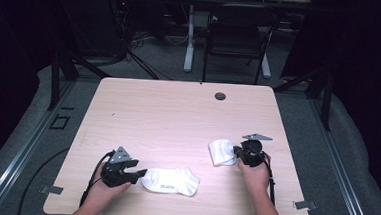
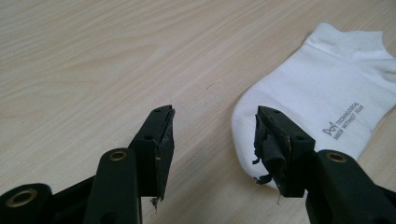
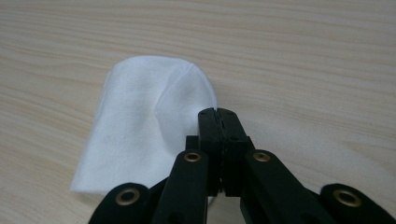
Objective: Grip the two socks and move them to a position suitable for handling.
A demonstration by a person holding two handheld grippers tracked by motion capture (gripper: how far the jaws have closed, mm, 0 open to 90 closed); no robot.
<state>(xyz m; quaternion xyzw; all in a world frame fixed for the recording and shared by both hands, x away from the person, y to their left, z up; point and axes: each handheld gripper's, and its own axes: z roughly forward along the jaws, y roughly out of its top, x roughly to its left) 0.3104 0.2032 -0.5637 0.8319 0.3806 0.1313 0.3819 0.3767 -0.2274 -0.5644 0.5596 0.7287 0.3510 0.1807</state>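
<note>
A white ankle sock (image 1: 170, 181) with grey print lies flat near the table's front edge, toe pointing left. My left gripper (image 1: 142, 174) stands open just left of that toe. In the left gripper view the sock (image 2: 317, 107) lies past the right jaw, and the left gripper (image 2: 215, 126) has bare wood between its jaws. A second white sock (image 1: 222, 152) lies folded at the right. My right gripper (image 1: 236, 151) is shut at its right edge. In the right gripper view the right gripper (image 3: 218, 112) rests its tips over the folded sock (image 3: 140, 135), and no fabric shows between them.
The light wooden table (image 1: 178, 112) has a round cable hole (image 1: 220, 96) near its far edge. A black chair (image 1: 238, 35) and a white table leg (image 1: 189, 37) stand beyond it. Black frame bars (image 1: 55, 74) flank the table.
</note>
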